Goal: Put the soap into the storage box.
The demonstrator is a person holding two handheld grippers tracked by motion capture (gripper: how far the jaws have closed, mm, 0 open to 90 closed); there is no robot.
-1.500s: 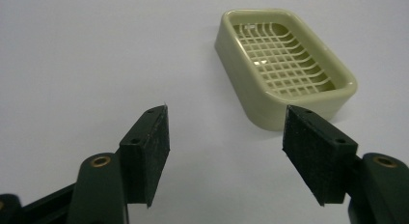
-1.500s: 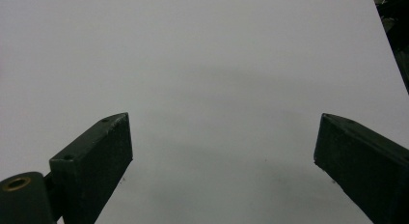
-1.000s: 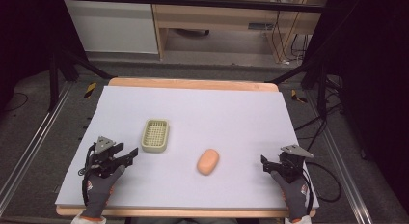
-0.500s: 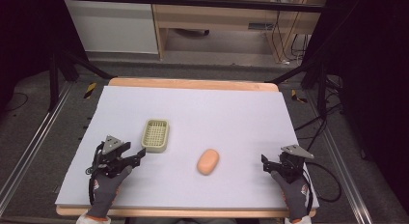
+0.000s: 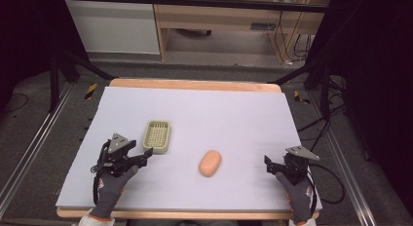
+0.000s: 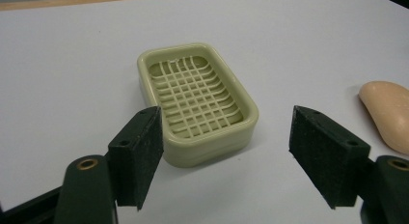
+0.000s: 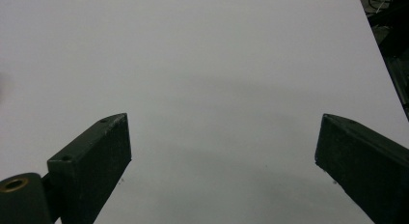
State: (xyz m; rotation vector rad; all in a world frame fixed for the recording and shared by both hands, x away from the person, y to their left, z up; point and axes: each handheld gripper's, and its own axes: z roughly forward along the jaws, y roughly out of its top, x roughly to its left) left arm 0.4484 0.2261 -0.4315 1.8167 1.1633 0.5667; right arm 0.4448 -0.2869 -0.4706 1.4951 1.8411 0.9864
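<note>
A pale green soap dish [image 5: 157, 136] with a grid floor lies empty on the left half of the white table cover. A peach bar of soap [image 5: 210, 162] lies to its right, near the middle. My left gripper [image 5: 145, 156] is open, its tips just short of the dish's near end. In the left gripper view the soap dish [image 6: 197, 101] sits just beyond the spread jaws of the left gripper [image 6: 226, 137], with the soap [image 6: 390, 113] at the right edge. My right gripper [image 5: 269, 165] is open at the near right, well apart from the soap. In its own view the right gripper [image 7: 222, 137] has nothing between its jaws.
The white cover [image 5: 219, 109] lies on a wooden table whose edge [image 5: 195, 84] shows at the back. Gloved hands hold both grippers from the near edge. Cables [image 5: 326, 182] trail off the right side. Metal rails and dark floor surround the table.
My left gripper has moved right and forward, up to the near end of the soap dish. The right gripper has stayed almost still. Dish and soap have not moved.
</note>
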